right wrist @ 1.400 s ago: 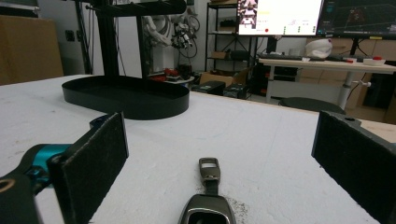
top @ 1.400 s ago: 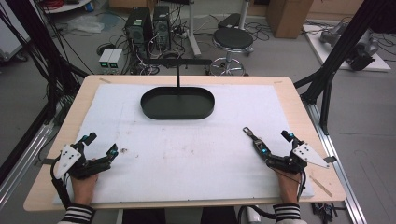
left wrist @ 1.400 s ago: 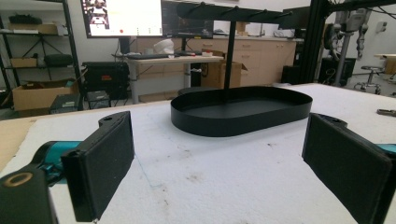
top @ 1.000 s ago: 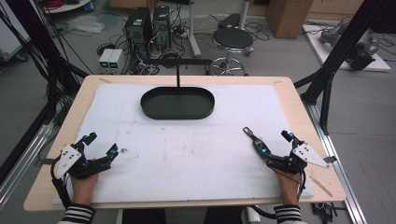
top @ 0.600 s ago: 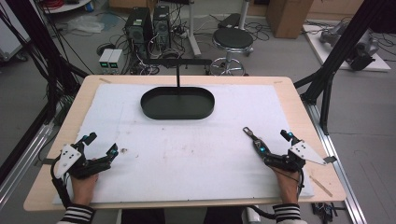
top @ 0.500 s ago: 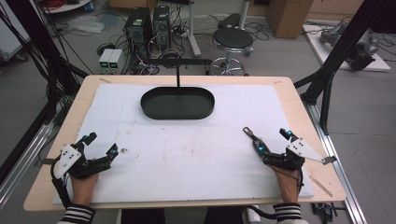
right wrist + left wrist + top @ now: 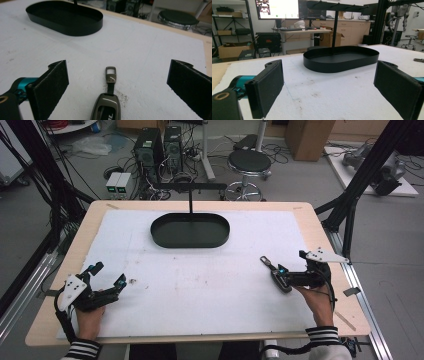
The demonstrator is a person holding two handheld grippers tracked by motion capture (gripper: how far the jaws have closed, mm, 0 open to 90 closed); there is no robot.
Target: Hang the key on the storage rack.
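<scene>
Right gripper [image 7: 117, 87] sits wide open around the grey metal key fob [image 7: 107, 106] on the white foam mat [image 7: 200, 285] at near right; nothing grasped yet, so the pick-up looks barely begun. Pale letters on the fob are too cropped to read. Left gripper [image 7: 102, 282] idles open, near left. Far off, the black oval tray [image 7: 190, 230] waits empty.
</scene>
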